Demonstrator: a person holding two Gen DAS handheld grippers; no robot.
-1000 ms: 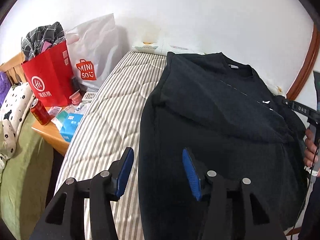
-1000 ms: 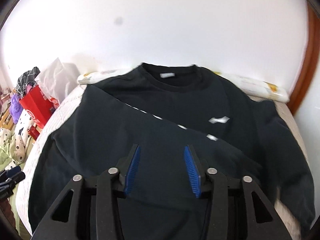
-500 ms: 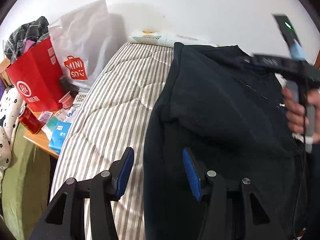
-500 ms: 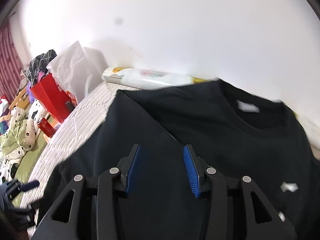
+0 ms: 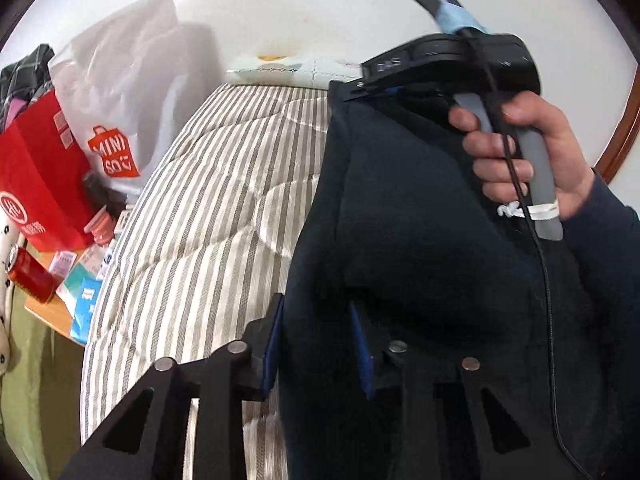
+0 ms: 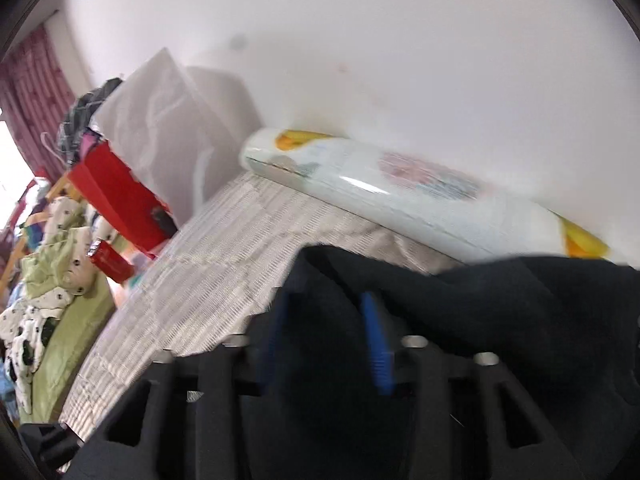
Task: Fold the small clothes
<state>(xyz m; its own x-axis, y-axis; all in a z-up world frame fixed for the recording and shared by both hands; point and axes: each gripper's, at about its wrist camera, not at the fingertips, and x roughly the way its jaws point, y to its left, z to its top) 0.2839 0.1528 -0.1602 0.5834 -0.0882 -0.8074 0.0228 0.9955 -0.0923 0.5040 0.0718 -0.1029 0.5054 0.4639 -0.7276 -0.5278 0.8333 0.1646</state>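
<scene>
A black sweatshirt (image 5: 420, 240) lies on a striped mattress (image 5: 208, 220), its left side folded over the body. My left gripper (image 5: 318, 344) is open, low over the sweatshirt's near left edge, which lies between its blue pads. My right gripper (image 6: 326, 340) is open over the far left corner of the sweatshirt (image 6: 500, 300), with cloth between its pads. In the left wrist view the right gripper's body (image 5: 452, 60) and the hand holding it hover over the shoulder.
A red paper bag (image 5: 36, 184), a white Miniso bag (image 5: 120, 100), a red can (image 5: 28, 276) and small boxes crowd a side table left of the bed. A rolled white pack (image 6: 400, 196) lies along the wall. Green bedding with spotted clothes (image 6: 48, 288) lies left.
My right gripper has swung left and forward to the sweatshirt's far left corner. My left gripper has moved right and down onto the near left edge. Both stay open.
</scene>
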